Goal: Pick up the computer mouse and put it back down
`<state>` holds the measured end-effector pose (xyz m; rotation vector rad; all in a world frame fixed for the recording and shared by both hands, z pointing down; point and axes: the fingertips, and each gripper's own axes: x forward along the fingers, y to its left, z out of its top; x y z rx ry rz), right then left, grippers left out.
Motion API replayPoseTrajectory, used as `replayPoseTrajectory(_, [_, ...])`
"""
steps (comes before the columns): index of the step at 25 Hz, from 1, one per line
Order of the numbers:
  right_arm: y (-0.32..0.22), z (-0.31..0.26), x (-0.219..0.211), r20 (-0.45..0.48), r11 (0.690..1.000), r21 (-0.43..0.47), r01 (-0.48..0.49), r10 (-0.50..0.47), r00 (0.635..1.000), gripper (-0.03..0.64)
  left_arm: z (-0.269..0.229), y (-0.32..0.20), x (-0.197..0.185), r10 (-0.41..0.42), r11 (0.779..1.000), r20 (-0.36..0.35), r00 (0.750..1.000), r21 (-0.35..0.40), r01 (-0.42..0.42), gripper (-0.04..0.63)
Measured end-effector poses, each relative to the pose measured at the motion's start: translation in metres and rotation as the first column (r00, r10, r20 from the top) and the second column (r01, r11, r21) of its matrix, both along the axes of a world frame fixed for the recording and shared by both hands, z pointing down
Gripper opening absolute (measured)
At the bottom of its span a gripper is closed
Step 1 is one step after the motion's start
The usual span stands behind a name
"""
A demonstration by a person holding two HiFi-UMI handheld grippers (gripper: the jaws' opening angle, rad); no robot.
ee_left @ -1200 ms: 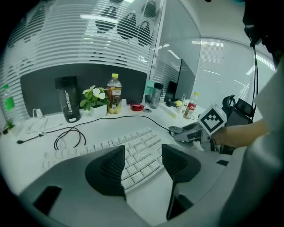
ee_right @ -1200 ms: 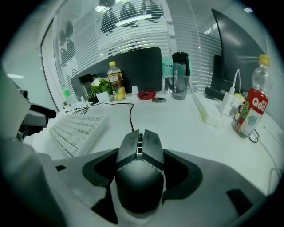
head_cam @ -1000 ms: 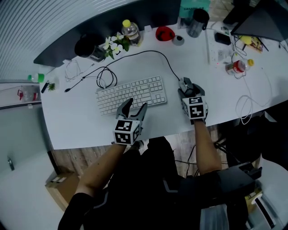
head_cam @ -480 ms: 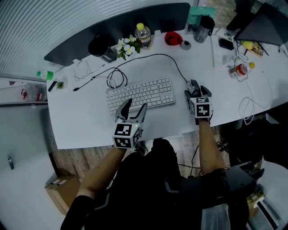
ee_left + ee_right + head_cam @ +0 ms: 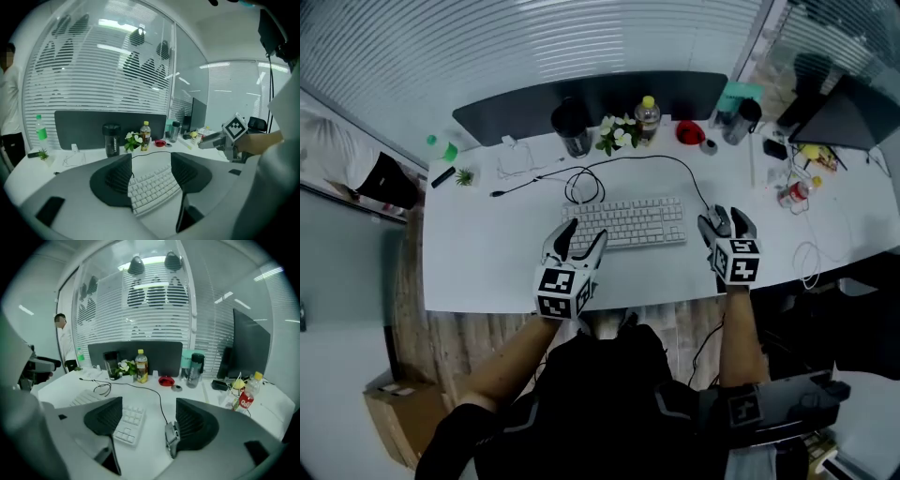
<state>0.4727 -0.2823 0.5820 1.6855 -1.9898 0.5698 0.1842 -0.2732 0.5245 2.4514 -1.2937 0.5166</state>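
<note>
The grey computer mouse (image 5: 170, 438) lies on the white desk (image 5: 487, 253) at the end of its black cable, half hidden behind the right jaw in the right gripper view. My right gripper (image 5: 727, 221) hangs above it; its jaws have just been opening, stand wide apart and hold nothing. In that gripper's own view (image 5: 149, 420) only desk and keyboard show between the pads. My left gripper (image 5: 578, 234) is open and empty over the front edge of the white keyboard (image 5: 628, 223), which also shows between its jaws (image 5: 151, 171).
Along the back of the desk stand a dark screen (image 5: 581, 98), a black cup (image 5: 571, 127), flowers (image 5: 617, 134), a yellow-capped bottle (image 5: 648, 117) and a red bowl (image 5: 691, 131). Cables (image 5: 581, 183) coil behind the keyboard. A person (image 5: 61, 336) stands at the far left.
Both grippers have lifted up off the desk. The right one has come away from the mouse, which stays on the desk. The head view now takes in more of the room.
</note>
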Motion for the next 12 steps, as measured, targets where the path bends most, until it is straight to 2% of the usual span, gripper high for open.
replayPoseTrajectory(6, [0.010,-0.084,-0.061,0.058,0.990,0.134,0.047,-0.055,0.997,0.327,-0.046,0.013,-0.053,0.006,0.997,-0.065,0.998,0.079,0.000,0.275])
replayPoseTrajectory(12, [0.026,-0.153,-0.128,0.105,0.967,0.241,0.078,-0.106,0.989,0.302,-0.092,0.022,-0.107,0.013,0.987,-0.122,0.992,0.161,0.007,0.275])
